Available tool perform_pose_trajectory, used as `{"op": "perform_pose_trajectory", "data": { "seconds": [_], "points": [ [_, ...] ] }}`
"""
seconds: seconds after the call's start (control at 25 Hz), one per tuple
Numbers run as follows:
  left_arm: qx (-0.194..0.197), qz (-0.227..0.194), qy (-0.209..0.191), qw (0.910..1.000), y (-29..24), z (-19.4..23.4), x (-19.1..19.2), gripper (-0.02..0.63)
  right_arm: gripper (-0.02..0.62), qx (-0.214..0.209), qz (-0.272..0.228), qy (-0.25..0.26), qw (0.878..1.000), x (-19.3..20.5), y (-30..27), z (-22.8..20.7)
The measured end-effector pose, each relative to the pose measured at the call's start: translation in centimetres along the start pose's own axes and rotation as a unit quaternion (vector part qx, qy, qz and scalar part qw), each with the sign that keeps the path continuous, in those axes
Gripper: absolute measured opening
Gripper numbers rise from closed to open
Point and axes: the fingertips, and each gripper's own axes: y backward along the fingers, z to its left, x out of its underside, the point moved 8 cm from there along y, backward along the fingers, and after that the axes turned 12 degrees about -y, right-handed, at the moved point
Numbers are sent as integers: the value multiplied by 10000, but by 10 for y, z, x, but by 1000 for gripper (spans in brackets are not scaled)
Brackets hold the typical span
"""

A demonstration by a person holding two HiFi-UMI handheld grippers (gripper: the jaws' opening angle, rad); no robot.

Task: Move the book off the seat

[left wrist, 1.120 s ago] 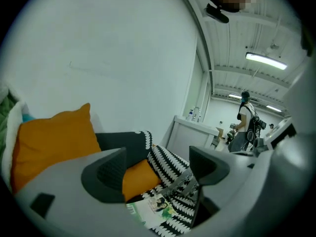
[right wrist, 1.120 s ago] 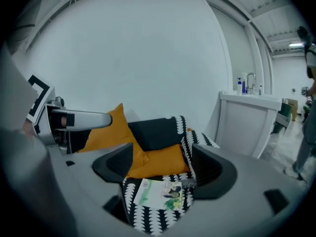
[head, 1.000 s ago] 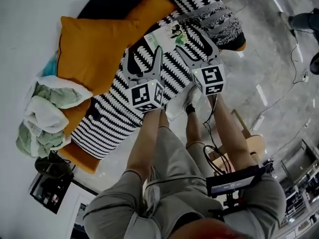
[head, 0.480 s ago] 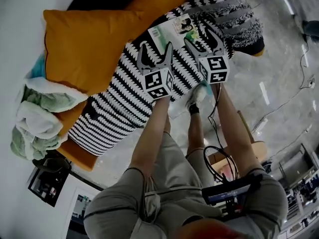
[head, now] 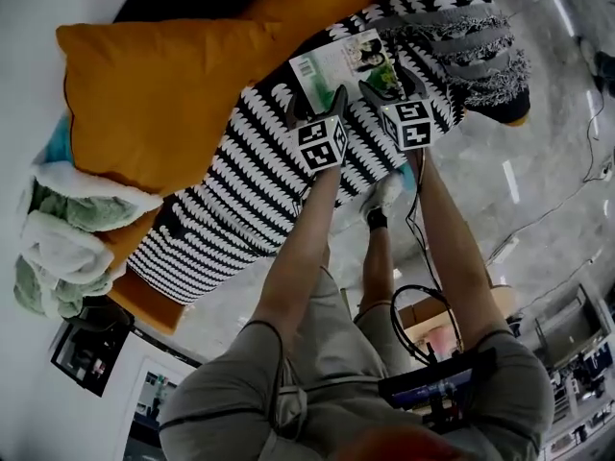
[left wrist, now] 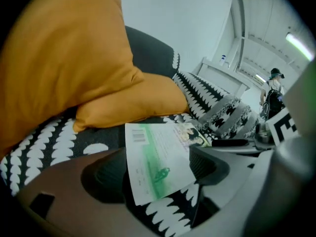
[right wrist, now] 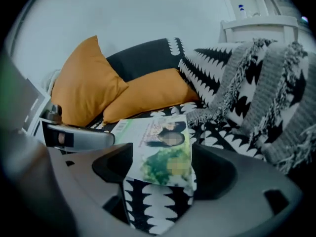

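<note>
Now my left gripper (head: 317, 104) and right gripper (head: 392, 83) are sitting lower than 1 second ago, closing on the book (head: 346, 63). It is lying flat on the black-and-white seat (head: 231, 209), untouched. I am judging the approach nearly complete, with the grasp pending. Both grippers are standing spread, framing the book's near edge without pressing. My 2 forearms are reaching forward side by side, pitching downward.

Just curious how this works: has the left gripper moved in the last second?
Yes. The left gripper has come down toward the book lying on the seat; its open jaws now straddle the book's near corner.
</note>
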Motion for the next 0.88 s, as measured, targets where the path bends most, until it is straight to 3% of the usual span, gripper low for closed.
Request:
{"op": "perform_pose_trajectory", "data": {
  "seconds": [0.12,0.24,0.56,0.88],
  "points": [
    [-46,282,276,9992,-18,4,22,397,360,-10,111,-116,9999,12,-11,-6],
    [-243,161,213,9993,-24,4,26,397,364,-49,144,-158,9998,15,-19,-11],
    [-217,335,188,9990,-20,2,23,396,364,-31,297,-113,9995,14,-16,-7],
    [135,381,-230,9989,-6,4,24,396,362,-114,195,-227,9995,23,5,3]
  ]
}}
